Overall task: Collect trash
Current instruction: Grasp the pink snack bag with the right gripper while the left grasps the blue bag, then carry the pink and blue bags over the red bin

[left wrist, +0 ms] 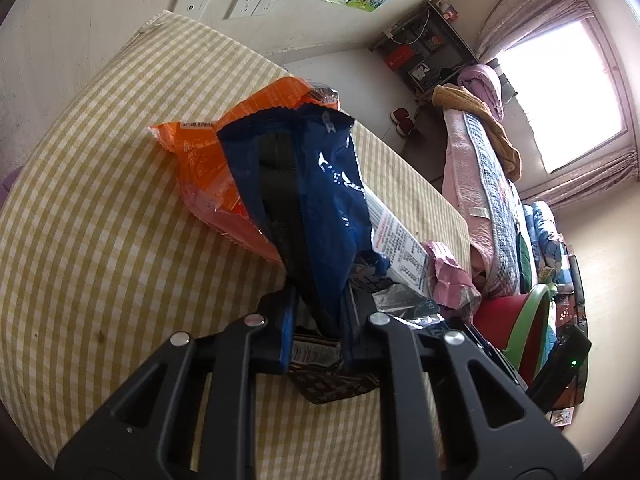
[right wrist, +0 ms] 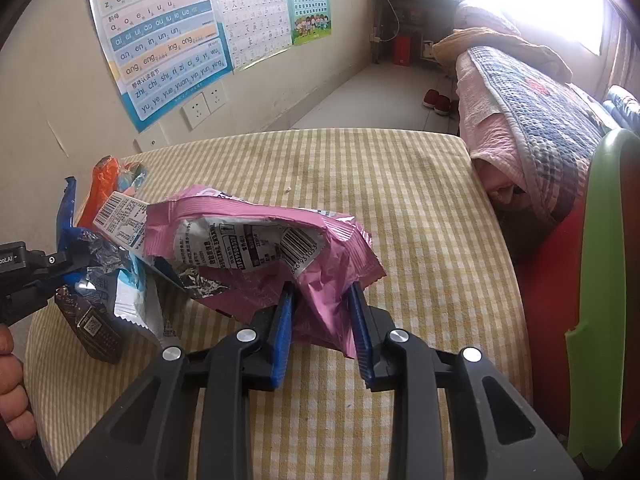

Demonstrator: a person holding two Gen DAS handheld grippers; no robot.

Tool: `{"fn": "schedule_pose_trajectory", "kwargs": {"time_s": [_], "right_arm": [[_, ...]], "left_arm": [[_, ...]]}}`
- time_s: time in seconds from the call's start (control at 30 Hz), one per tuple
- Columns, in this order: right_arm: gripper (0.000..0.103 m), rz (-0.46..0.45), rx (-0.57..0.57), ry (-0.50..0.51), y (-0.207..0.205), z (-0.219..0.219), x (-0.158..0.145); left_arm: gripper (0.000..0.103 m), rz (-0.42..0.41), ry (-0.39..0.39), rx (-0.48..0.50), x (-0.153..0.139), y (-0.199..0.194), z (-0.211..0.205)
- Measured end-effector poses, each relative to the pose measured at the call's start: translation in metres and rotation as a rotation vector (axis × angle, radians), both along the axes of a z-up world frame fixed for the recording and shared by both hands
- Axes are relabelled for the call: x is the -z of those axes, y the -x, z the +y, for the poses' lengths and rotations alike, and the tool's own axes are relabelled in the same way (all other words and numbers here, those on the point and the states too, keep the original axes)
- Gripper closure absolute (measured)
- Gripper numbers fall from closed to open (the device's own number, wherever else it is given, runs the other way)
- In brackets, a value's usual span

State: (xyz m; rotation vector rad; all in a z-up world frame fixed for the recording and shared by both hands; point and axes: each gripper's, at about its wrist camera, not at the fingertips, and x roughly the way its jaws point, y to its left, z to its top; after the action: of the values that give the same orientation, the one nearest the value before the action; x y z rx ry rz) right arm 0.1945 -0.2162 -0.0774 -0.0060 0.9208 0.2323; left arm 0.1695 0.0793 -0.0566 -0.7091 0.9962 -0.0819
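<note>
Pinyin syllables such as "yu ye yue yuan yin yun ying" fill the blue wall poster (right wrist: 160, 40). On the yellow checked tablecloth (right wrist: 400, 200), the left gripper (left wrist: 316, 320) pinches a crinkled dark blue wrapper (left wrist: 316, 184); rightward, the right gripper (right wrist: 322, 320) clamps a barcoded pink foil packet (right wrist: 312, 256).

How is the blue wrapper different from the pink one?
The blue wrapper is dark and glossy; the pink wrapper is pale, with a white barcode panel. Blue is pinched in the left gripper, pink in the right gripper. Both are crumpled and empty-looking, on the checked tablecloth.
</note>
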Motion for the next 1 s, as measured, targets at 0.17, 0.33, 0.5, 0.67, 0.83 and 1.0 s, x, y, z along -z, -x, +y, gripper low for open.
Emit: {"fn": "schedule_pose_trajectory", "kwargs": {"time_s": [0.17,0.33,0.5,0.67,0.83,1.0], "right_arm": [[0.082,-0.007,0.014,0.004,0.008,-0.005,-0.005],[0.082,-0.014,0.017,-0.011,0.016,-0.008,-0.011],[0.082,-0.044,0.019,-0.039,0.027,-0.012,-0.025],[0.082,-0.068,0.015,-0.058,0.041,-0.014,-0.037],[0.082,-0.101,0.012,-0.068,0.054,-0.017,-0.051],[0.082,-0.127,0.014,-0.084,0.063,-0.022,-0.062]], "left_arm": [[0.089,-0.029,-0.040,0.008,-0.015,0.007,0.002],[0.090,-0.051,-0.088,0.009,-0.027,0.023,0.003],[0.090,-0.058,-0.119,0.006,-0.036,0.038,0.000],[0.090,-0.082,-0.170,0.012,-0.051,0.053,-0.001],[0.090,-0.118,-0.196,0.026,-0.068,0.066,-0.007],[0.090,-0.139,-0.212,0.062,-0.081,0.075,-0.020]]}}
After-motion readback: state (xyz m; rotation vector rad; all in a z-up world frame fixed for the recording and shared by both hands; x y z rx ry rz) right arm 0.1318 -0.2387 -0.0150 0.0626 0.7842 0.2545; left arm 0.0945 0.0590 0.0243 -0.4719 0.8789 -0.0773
